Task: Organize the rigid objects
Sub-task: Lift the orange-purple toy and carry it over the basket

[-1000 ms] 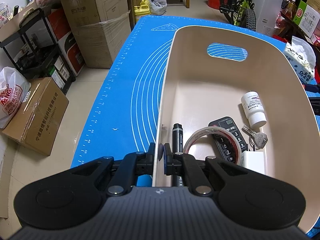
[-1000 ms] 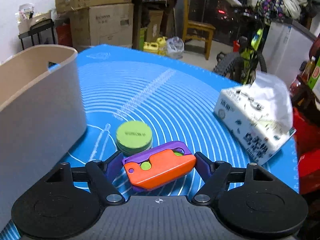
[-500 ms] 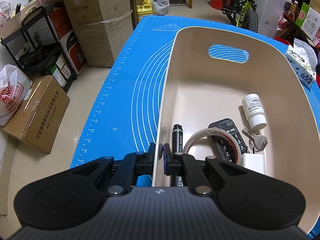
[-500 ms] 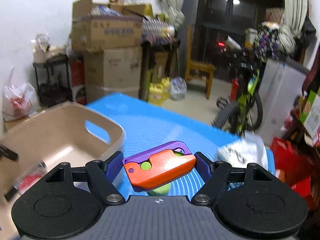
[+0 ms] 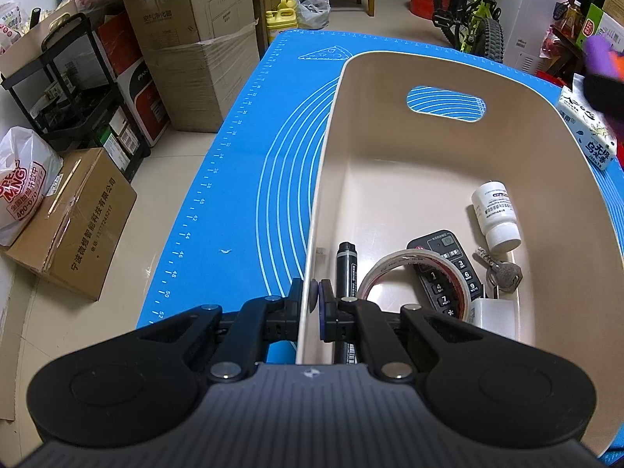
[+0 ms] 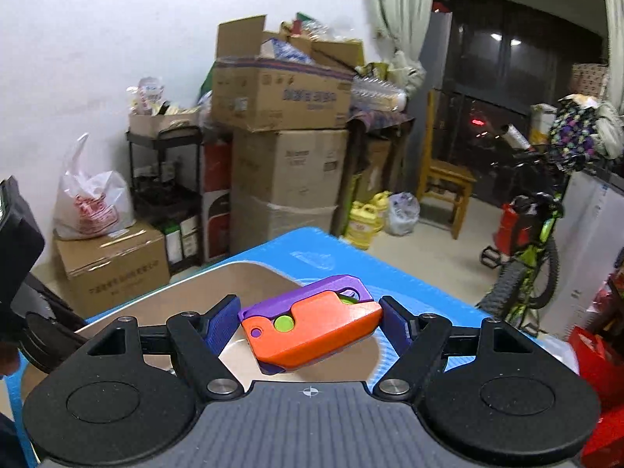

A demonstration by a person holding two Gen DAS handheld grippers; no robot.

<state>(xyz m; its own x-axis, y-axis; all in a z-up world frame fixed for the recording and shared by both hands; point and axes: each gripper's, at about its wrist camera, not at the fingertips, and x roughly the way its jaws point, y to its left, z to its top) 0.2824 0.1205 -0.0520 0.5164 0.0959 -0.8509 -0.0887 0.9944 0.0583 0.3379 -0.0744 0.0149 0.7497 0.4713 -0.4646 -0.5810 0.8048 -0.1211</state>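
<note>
One beige bin point(image 5: 436, 179) on the blue mat point(image 5: 249, 179), containing: one marker point(image 5: 346, 269), one tape roll point(image 5: 413, 280), one remote point(image 5: 444, 269), one white bottle point(image 5: 496, 216), one key point(image 5: 501, 273), one white block point(image 5: 493, 314). Left gripper point(image 5: 313, 296) is clamped on the bin's near wall. Right gripper point(image 6: 310, 321) is closed on one orange-and-purple toy point(image 6: 312, 329), held above the bin. Bin contents are shown only by the left view.
</note>
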